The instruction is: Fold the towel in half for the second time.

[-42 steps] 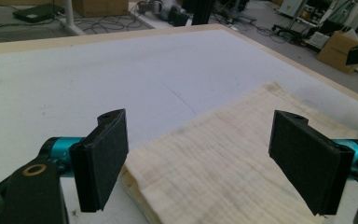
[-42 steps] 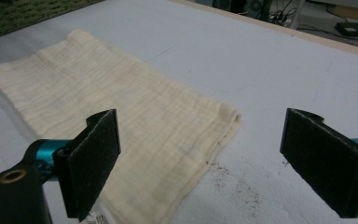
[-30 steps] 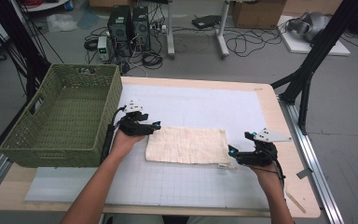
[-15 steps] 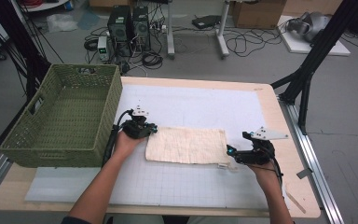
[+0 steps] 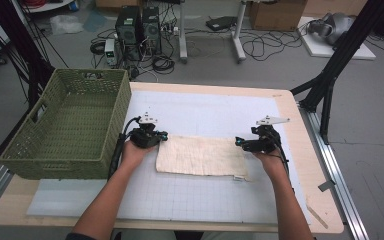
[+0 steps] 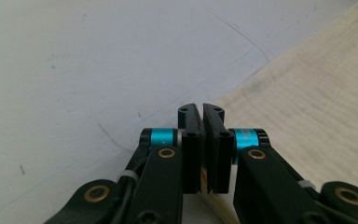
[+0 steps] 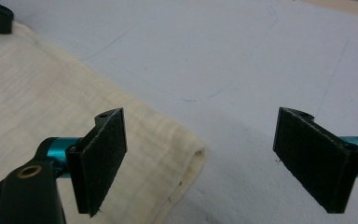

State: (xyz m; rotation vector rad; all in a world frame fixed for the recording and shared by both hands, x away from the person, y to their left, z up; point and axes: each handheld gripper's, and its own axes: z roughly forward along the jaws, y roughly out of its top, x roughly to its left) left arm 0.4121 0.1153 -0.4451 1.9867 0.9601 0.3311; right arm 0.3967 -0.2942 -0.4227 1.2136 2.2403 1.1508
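Observation:
A cream folded cloth (image 5: pixel 200 156) lies flat on the white gridded mat (image 5: pixel 205 110) in the high view. My left gripper (image 5: pixel 161 136) is at the cloth's far left corner. In the left gripper view its jaws (image 6: pixel 203 112) are pressed together with a sliver of the cloth's edge (image 6: pixel 307 93) pinched between them. My right gripper (image 5: pixel 240 143) is at the cloth's far right corner. In the right gripper view it (image 7: pixel 201 126) stands open and has just been closing a little. The cloth's corner (image 7: pixel 186 154) lies on the mat between the pads, touching neither.
A green woven basket (image 5: pixel 115 115) stands at the table's left, close beside my left hand. Bare mat stretches beyond and in front of the cloth. The wooden table edge (image 5: pixel 300 130) runs along the right. Computers and cables sit on the floor behind.
My right hand has moved away from me along the cloth's right edge, from the near corner to the far corner. My left gripper has stayed at the far left corner, its jaws drawn together.

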